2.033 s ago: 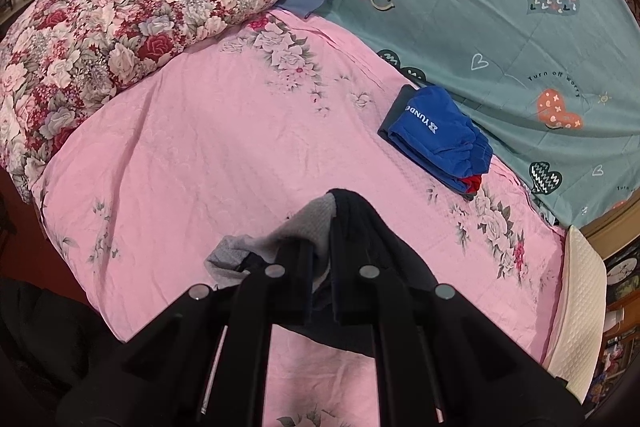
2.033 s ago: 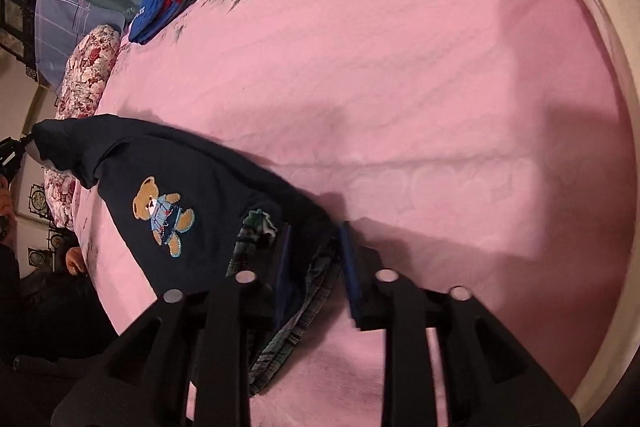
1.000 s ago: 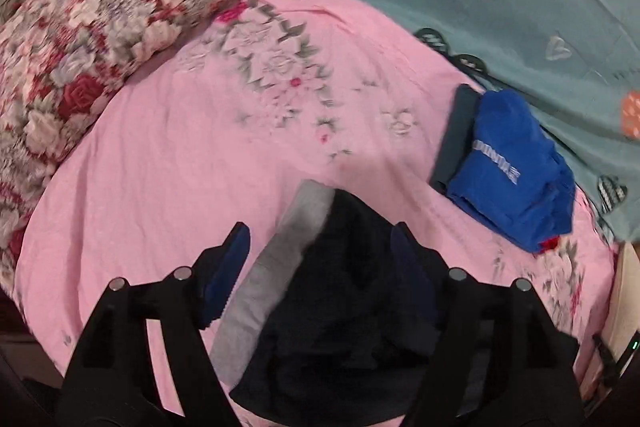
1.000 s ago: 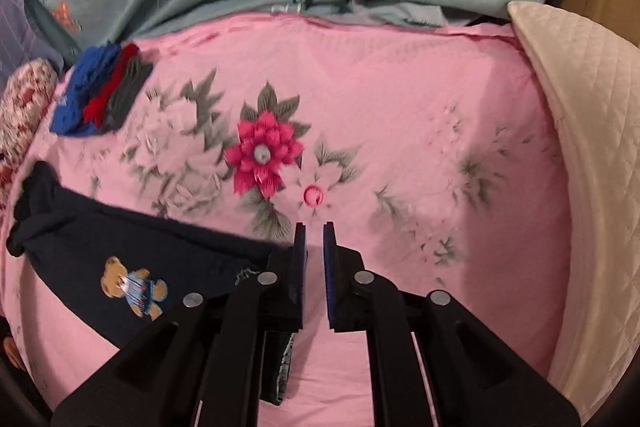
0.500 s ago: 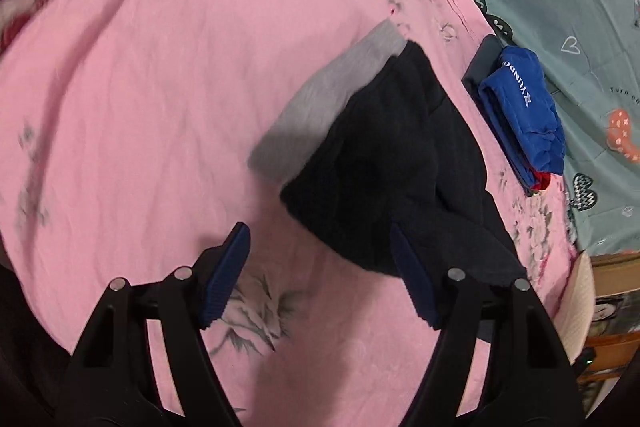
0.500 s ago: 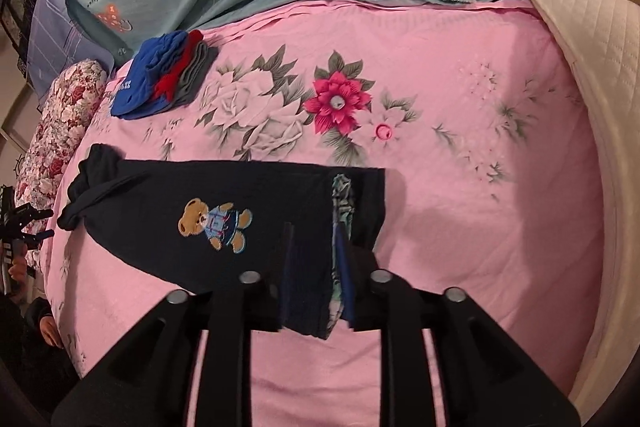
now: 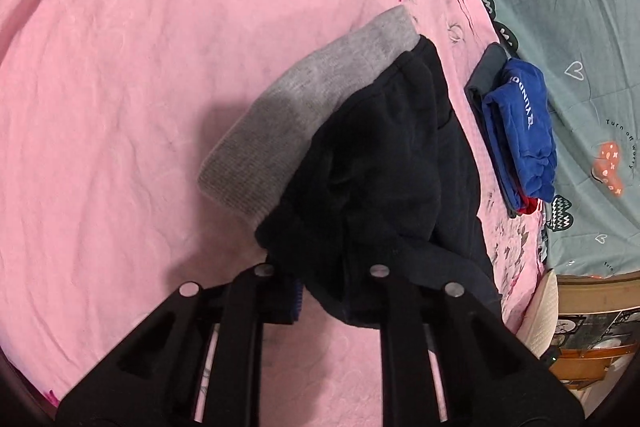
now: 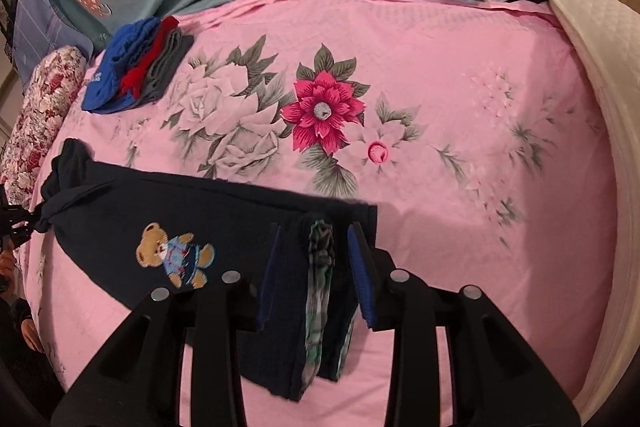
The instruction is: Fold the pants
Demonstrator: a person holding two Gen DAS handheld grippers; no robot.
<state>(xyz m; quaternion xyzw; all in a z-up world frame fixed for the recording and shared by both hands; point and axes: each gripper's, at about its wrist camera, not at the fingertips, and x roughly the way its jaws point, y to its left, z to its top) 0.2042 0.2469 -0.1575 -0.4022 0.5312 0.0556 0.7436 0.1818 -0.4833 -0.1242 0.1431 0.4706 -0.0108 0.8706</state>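
Observation:
Dark navy pants [image 8: 168, 223] with an embroidered teddy bear lie flat across the pink bed sheet [image 8: 460, 99]. In the left wrist view their cuff end [image 7: 380, 171] shows, with a grey ribbed cuff [image 7: 304, 107] beside it. My left gripper [image 7: 336, 291] has its jaws partly apart around the dark cuff cloth; whether they pinch it is unclear. My right gripper [image 8: 320, 267] stands open around the waistband end, where a plaid lining [image 8: 320, 267] shows between the blue pads.
A folded pile of blue, red and grey clothes [image 7: 516, 131] lies near the teal heart-print quilt [image 7: 568, 7]; it also shows in the right wrist view [image 8: 132, 67]. A floral pillow [image 8: 40, 103] lies at the left. A cream quilted mattress edge [image 8: 600, 75] runs along the right.
The pants were laid down flat on the sheet. My right gripper opened around the waistband. My left gripper let go of the cuff, drew back, then narrowed around it again.

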